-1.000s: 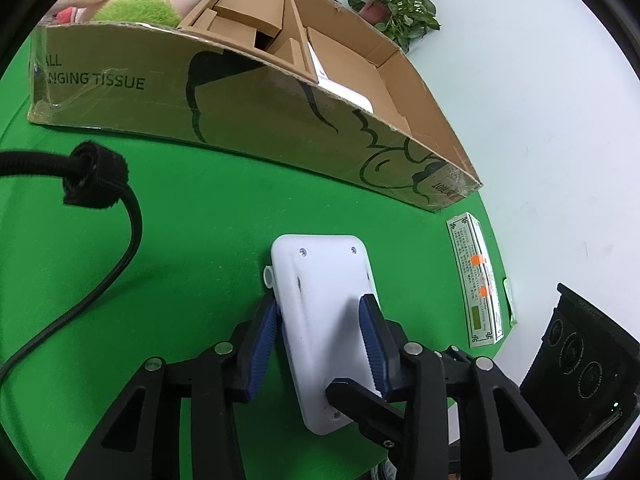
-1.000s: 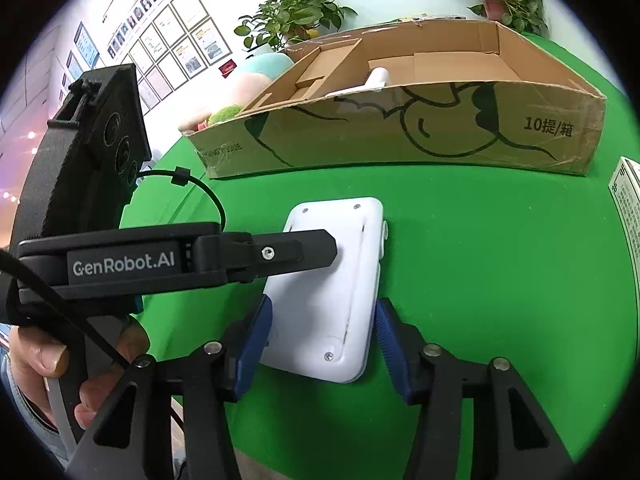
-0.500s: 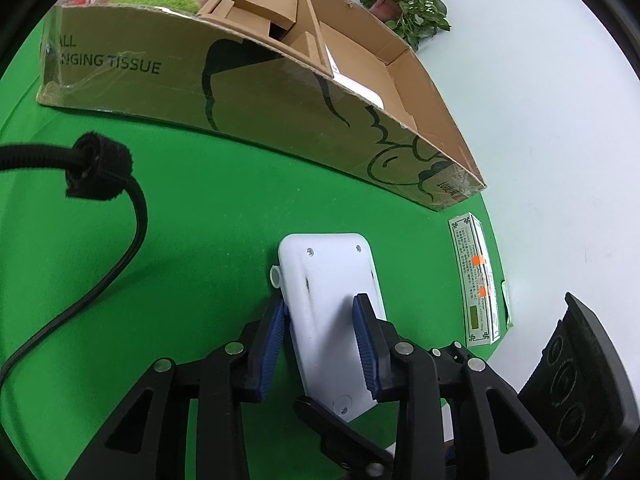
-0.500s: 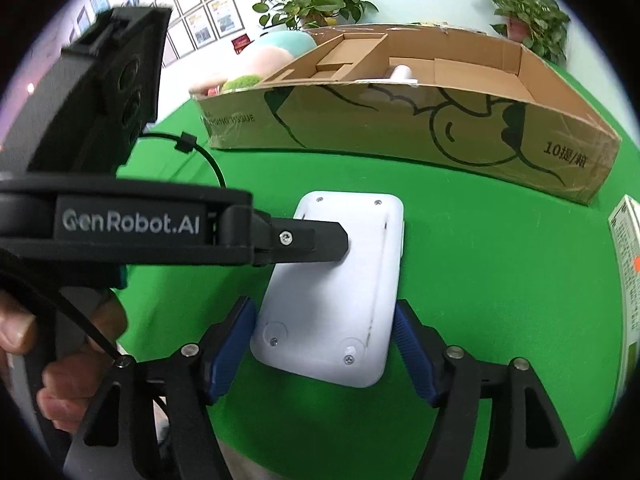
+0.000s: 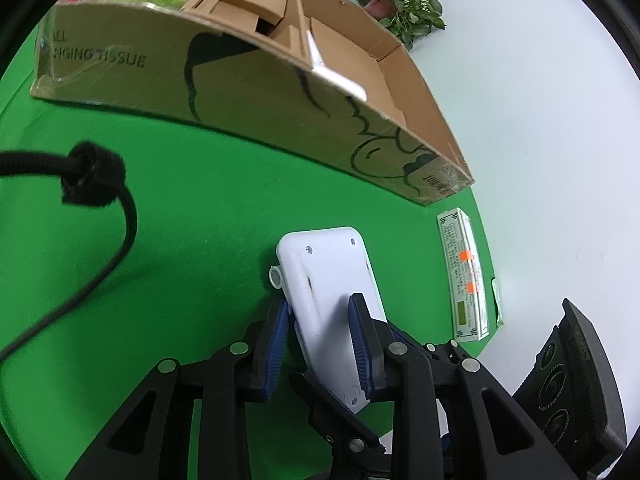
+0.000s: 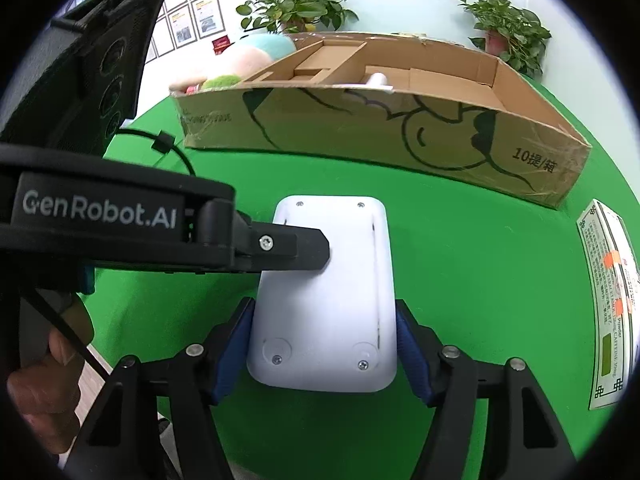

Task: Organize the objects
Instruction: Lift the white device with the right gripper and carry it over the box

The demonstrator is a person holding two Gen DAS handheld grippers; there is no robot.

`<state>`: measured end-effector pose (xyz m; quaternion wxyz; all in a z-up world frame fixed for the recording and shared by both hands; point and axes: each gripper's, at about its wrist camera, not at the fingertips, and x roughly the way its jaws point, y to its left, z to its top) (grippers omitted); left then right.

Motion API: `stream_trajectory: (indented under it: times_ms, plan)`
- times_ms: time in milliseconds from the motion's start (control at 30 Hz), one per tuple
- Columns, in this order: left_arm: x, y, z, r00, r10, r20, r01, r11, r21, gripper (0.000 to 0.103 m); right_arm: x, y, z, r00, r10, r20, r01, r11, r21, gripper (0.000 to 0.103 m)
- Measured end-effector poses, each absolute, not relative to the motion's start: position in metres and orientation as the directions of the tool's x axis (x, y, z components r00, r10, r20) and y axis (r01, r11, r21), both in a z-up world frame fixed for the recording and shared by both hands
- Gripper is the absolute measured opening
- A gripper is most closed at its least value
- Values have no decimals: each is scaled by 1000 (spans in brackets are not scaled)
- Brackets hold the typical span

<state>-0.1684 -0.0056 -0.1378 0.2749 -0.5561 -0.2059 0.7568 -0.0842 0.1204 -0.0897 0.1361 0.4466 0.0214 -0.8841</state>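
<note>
A white flat plastic device [image 5: 328,280] lies underside up, with screws showing, on the green table [image 5: 180,200]; it also shows in the right wrist view [image 6: 324,292]. My left gripper [image 5: 320,340] is shut on its left edge, one blue pad above and one below. My right gripper [image 6: 324,344] straddles the device's near end, its blue pads touching or nearly touching both sides. The left gripper's finger [image 6: 288,248] lies across the device in the right wrist view.
A long open cardboard box [image 6: 400,132] with inner dividers and a white item stands behind the device. A flat printed packet [image 6: 608,300] lies at the right. A black cable [image 5: 92,240] crosses the left. Plush toys [image 6: 240,64] and potted plants [image 6: 296,8] stand behind the box.
My right gripper has moved in along the device and narrowed around its near end. My left gripper has stayed shut on the device's edge and lifted slightly.
</note>
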Motion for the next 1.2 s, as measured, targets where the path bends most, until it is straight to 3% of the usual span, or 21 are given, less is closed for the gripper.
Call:
stream_trajectory:
  times_ms: [200,600,933,1200]
  plan:
    - [-173,0,-110,-288,656,-698,-222,-754,-617,27,-91,125,-67,-634,-219,-742,232,-969,88,66]
    - [-227,21,-5,-394,649,-651,-354,-761,-544,27,-136,136,-4,-767,-217,-604,230,-972,57,65]
    - [-293,18,64,-414,633,-654,-385,-773,-505,26,-199,158,35,-785,-235,-573,231,-970,81,65]
    - [-354,40,68,-364,605,-708,-371,-792,-485,26,-245,173,31,-749,-248,-615,219,-968,123,65]
